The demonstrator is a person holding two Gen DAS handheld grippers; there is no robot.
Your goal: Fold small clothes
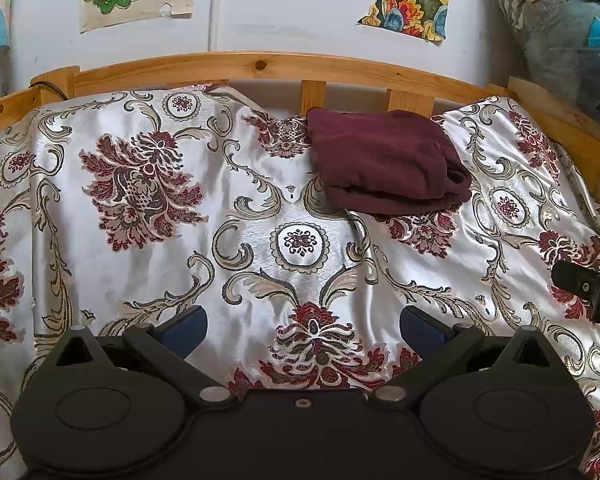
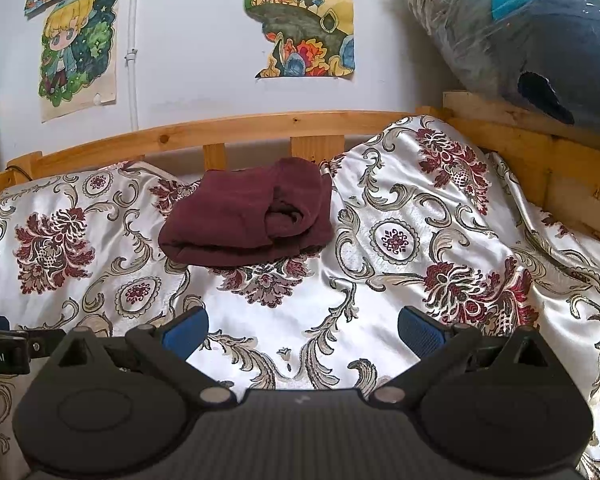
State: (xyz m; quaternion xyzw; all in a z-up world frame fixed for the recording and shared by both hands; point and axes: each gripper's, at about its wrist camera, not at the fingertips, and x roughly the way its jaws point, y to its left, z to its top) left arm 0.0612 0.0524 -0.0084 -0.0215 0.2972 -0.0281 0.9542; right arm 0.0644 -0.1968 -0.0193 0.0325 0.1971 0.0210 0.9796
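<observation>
- Left gripper (image 1: 304,330) and right gripper (image 2: 303,330): both spread wide, empty, well short of the folded maroon garment (image 1: 384,160).
- Risk: snagging the slippery satin bedspread (image 1: 140,272) beneath could undo the fold.

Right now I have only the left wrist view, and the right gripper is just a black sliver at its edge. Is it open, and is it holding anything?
Observer: The right gripper is open. Nothing sits between its blue pads, only the bedspread beyond the gap.
Operator: Is it near the maroon garment?
Observer: No. The maroon garment lies folded well ahead of it, by the wooden rail, touching neither finger.
Operator: Anything beside the garment I might miss?
Observer: To its right the bedspread rises in a bunched hump against the rail. Above that corner, a blue plush toy wrapped in clear plastic lies on the ledge.
</observation>
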